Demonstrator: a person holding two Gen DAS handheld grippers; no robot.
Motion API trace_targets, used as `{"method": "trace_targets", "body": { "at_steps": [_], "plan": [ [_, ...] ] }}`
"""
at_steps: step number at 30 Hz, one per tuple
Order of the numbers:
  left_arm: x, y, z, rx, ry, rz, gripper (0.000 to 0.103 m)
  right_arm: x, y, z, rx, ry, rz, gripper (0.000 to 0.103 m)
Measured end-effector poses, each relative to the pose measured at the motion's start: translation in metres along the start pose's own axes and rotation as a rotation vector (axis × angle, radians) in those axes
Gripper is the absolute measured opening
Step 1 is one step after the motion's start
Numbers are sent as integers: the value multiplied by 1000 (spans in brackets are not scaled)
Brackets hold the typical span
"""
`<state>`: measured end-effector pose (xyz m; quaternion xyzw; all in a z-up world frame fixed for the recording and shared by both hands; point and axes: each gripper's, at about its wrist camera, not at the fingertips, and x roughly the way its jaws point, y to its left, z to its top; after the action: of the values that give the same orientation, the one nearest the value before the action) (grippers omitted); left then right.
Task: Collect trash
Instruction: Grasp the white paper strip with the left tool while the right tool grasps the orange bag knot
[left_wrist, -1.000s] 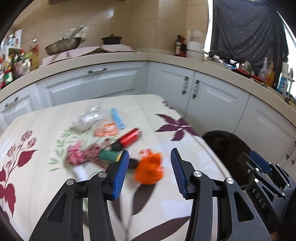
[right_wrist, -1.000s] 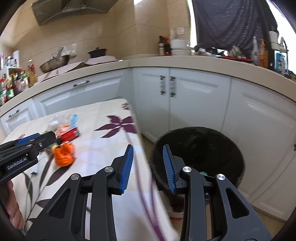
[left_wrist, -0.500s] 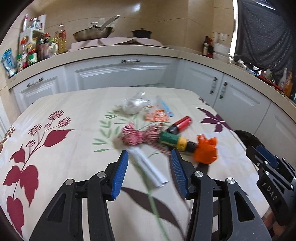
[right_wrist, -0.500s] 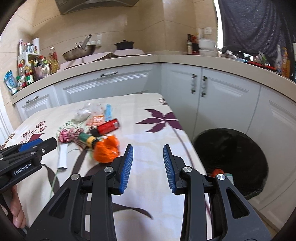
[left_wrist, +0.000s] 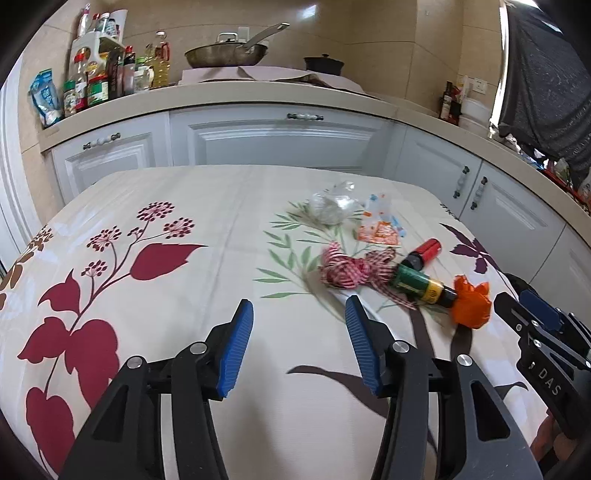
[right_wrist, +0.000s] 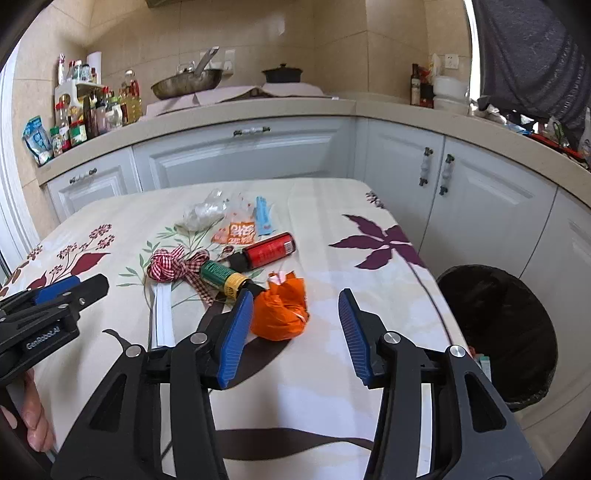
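Trash lies in a cluster on the flowered tablecloth: a crumpled orange wrapper, a green-and-yellow battery, a red battery, a red checked ribbon, an orange snack packet, a clear plastic bag and a white strip. My right gripper hovers just short of the orange wrapper, its jaws opening, nothing between them. Left of the ribbon, my left gripper is over bare cloth, jaws opening and empty. The black-lined bin stands right of the table.
White cabinets and a beige counter run behind and to the right, carrying a pan, a pot and bottles. A blue wrapper lies beside the snack packet. A hand shows at the lower left of the right wrist view.
Both views have swung left, from the bin toward the trash on the table. The right gripper's jaws have spread wider and now face the orange wrapper. The left gripper has moved left past the pile.
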<state>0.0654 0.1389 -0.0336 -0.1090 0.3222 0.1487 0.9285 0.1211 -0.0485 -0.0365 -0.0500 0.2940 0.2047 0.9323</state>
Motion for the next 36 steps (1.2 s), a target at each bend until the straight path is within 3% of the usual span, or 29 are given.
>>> {"method": "trace_targets", "body": {
  "at_steps": [4,14,16,18,36],
  "plan": [
    [2,12,1,-20,5,11,53,13,5,2,6,51,9,54],
    [9,25,2,-48,29,3,57,35,13,4,-14,130,2,54],
    [10,23,2,-49,32,-3,58,38,12,4,-12,140,6,49],
    [10,21,1,-45,35,-10,59,38,10,3,-6,145,11,40],
    [17,-41,-6,27,77,-84,60,12,-34,-14,62,114,-12,39]
  ]
}}
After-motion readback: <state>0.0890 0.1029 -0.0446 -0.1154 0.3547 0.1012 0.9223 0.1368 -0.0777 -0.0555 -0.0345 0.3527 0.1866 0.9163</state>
